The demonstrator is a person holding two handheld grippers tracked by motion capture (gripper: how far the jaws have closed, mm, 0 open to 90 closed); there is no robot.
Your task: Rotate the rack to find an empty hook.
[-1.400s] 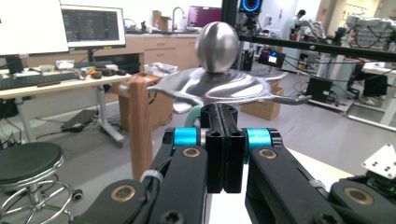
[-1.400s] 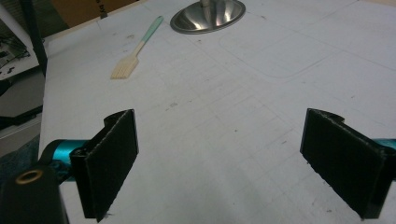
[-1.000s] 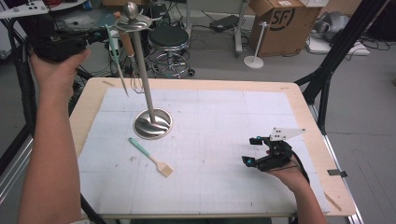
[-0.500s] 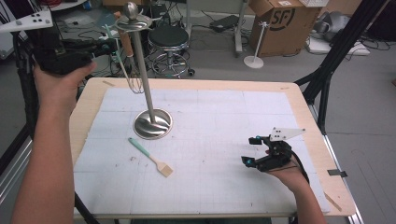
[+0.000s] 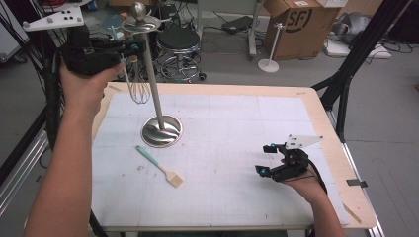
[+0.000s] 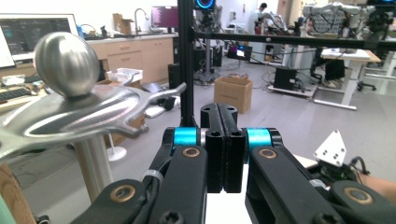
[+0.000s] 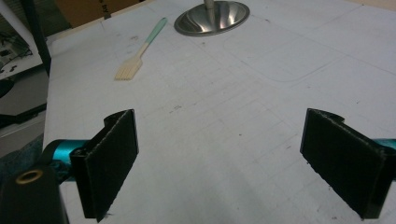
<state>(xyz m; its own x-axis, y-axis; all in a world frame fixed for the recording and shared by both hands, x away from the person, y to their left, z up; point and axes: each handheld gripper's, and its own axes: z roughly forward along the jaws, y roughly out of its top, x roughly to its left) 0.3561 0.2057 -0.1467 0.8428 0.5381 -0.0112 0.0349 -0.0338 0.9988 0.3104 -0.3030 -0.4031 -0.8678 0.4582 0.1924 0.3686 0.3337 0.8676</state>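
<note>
High view: left gripper [image 5: 129, 48] beside stand [image 5: 148, 74] top; whisk [image 5: 139, 89] hangs below, apparently hooked. Brush [image 5: 159, 166] on mat.
Left gripper view: jaws clenched, nothing visibly pinched.
Right gripper view: right gripper [image 7: 233, 163] released, resting. Next: fetch brush.

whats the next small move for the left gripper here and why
Probably open the left gripper. It is shut beside the stand's top disc, and the whisk already seems to hang there, clear of the table; the hook itself is hard to see.
</note>
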